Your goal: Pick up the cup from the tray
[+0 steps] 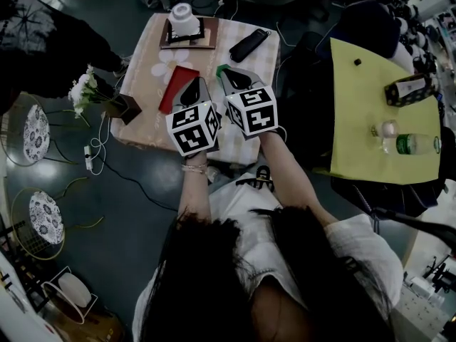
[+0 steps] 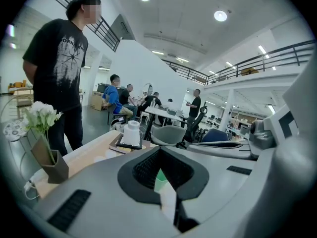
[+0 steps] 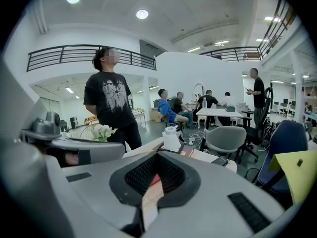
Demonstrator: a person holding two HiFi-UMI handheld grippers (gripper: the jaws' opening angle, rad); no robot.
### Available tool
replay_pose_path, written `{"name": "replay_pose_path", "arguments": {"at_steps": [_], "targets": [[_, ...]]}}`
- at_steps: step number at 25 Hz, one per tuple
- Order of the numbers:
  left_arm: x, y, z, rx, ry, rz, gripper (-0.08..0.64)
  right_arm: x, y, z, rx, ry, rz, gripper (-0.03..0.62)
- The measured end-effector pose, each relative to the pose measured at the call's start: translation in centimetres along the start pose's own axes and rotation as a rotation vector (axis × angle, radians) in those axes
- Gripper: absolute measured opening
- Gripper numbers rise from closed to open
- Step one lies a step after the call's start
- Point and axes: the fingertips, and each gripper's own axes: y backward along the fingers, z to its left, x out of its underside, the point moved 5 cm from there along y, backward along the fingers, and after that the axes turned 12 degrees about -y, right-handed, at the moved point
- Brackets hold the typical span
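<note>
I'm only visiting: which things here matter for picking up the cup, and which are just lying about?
For the job:
white cup
tray under it
left gripper
right gripper

Just lying about:
black oblong object
red flat item
flower vase
plastic bottle

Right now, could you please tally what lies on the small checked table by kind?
White cup: 1
Tray: 1
Black case: 1
Red flat item: 1
Green item, mostly hidden: 1
Flower holder: 1
Total: 6
</note>
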Motion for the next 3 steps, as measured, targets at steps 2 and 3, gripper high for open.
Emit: {"name": "replay_pose_path", "arguments": {"at_steps": [2,3], "targets": [[0.11,0.13,-0.22,0.001,0.0,0.0,0.008,0.08,0.21,-0.07,0.001,0.003,0.0,0.011],[0.15,0.18,-0.34,0.002,0.0,0.0,0.008,0.1,0.32,-0.11,0.002,0.004,0.0,0.011]]}}
